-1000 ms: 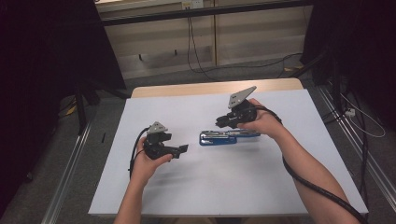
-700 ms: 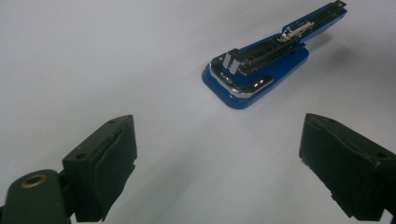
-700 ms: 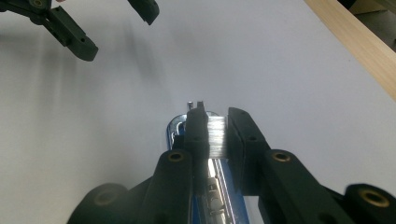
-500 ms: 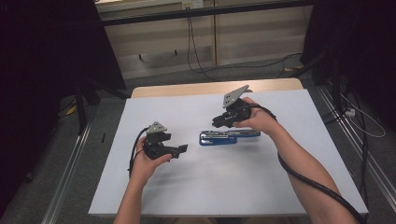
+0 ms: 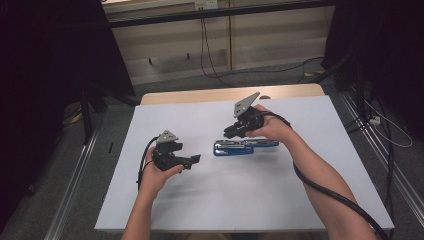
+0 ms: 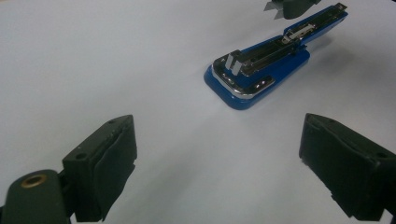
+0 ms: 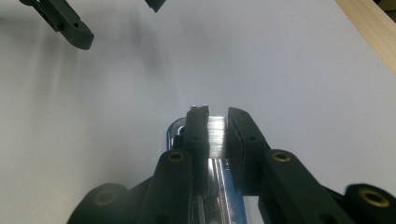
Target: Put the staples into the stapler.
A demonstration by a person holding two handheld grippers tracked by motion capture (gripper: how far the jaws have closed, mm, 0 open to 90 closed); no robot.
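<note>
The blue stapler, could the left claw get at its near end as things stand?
Probably yes. The left claw stands open and aimed at the blue stapler, with bare table between them. The right claw grips the stapler's far part, leaving the near end free.

Left forearm enters from the bottom edge, hand low over the table, wrapped round the left gripper (image 5: 194, 159). Its jaws point toward the table's middle and stand wide apart, nothing between them. Right forearm reaches in from the lower right, cable trailing along it. Right hand holds the right gripper (image 5: 227, 132) tilted down and leftward, grey plate raised. Its jaws are nearly together, pads pressed on a shiny metal strip.
</note>
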